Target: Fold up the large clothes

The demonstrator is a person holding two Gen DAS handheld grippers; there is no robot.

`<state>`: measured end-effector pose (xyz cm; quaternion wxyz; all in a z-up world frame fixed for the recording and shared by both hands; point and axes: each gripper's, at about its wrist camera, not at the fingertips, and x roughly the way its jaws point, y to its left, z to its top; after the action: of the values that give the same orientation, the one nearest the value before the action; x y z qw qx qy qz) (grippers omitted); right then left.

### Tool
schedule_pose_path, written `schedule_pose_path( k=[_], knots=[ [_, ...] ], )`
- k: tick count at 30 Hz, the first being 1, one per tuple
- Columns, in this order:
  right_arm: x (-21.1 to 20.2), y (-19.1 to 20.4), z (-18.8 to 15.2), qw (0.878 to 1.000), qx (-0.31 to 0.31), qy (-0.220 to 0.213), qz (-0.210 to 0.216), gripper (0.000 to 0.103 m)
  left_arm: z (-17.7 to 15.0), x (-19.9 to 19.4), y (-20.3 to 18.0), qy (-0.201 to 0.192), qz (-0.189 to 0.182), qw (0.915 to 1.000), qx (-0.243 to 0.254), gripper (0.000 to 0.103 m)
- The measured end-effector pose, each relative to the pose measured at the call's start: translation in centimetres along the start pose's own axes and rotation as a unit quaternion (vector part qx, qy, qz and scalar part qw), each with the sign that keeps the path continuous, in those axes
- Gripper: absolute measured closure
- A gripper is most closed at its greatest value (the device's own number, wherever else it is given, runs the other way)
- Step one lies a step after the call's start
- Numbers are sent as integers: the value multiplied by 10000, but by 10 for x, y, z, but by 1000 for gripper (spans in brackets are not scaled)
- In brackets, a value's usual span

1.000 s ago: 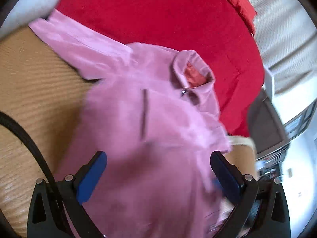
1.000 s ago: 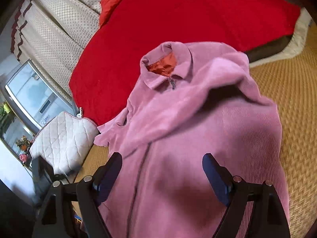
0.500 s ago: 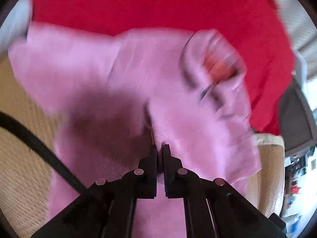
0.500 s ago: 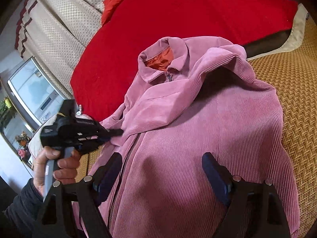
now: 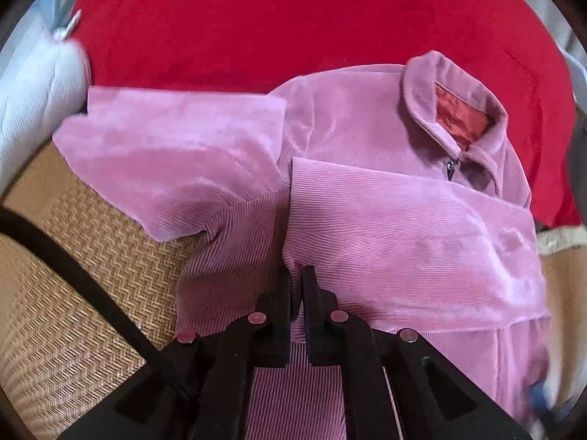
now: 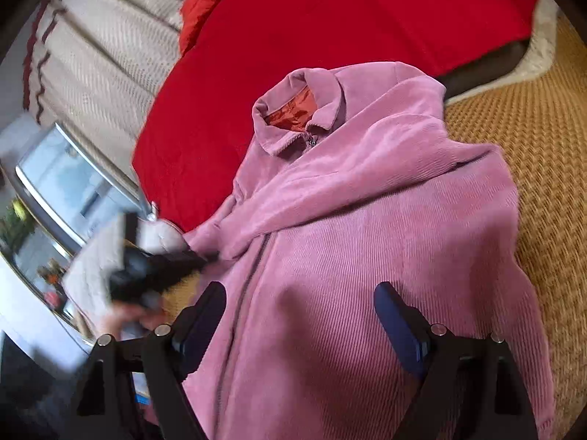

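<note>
Woven straw matting (image 5: 110,256) covers the bed under our work, with a red quilt (image 5: 293,18) behind. Our left gripper (image 5: 297,286) has its fingers pressed together on a sleeve cuff (image 5: 293,249) of the pink corduroy jacket (image 6: 367,256); a second ago they were spread above the cloth. That sleeve now lies across the chest below the collar (image 5: 455,110), so one fold is nearly laid. Our right gripper (image 6: 301,311) hovers with fingers spread over the jacket's lower front (holding nothing). We judge the other sleeve (image 5: 165,154), spread toward the white cushion (image 5: 36,91), comes next.
</note>
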<state>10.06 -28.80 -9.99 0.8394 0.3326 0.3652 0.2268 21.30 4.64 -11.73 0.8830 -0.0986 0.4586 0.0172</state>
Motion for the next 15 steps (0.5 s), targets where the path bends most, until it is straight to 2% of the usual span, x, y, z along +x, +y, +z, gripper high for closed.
schedule_pose_path(
  k=[2,5,7,10,13,15],
  knots=[
    [-20,-5,14,9990,275,-274,211,18,-2,-1,0,-51,-12,9999,93,97],
    [-43,-17,38,9958,581,-687,191,15,-7,1,12,-72,-168,9998,5,96],
    [-47,-32,60,9923,948,-768,214,13,-9,0,14,-127,-175,9998,37,96],
    [-28,-47,90,9886,1310,-484,561,11,-10,1,14,-197,-120,9997,123,96],
    [9,-56,120,9885,1461,-89,384,11,-8,-3,12,-185,-173,9997,73,96],
    [38,-68,126,9856,1635,330,284,11,-8,-3,14,-187,-200,9996,64,94]
  ],
)
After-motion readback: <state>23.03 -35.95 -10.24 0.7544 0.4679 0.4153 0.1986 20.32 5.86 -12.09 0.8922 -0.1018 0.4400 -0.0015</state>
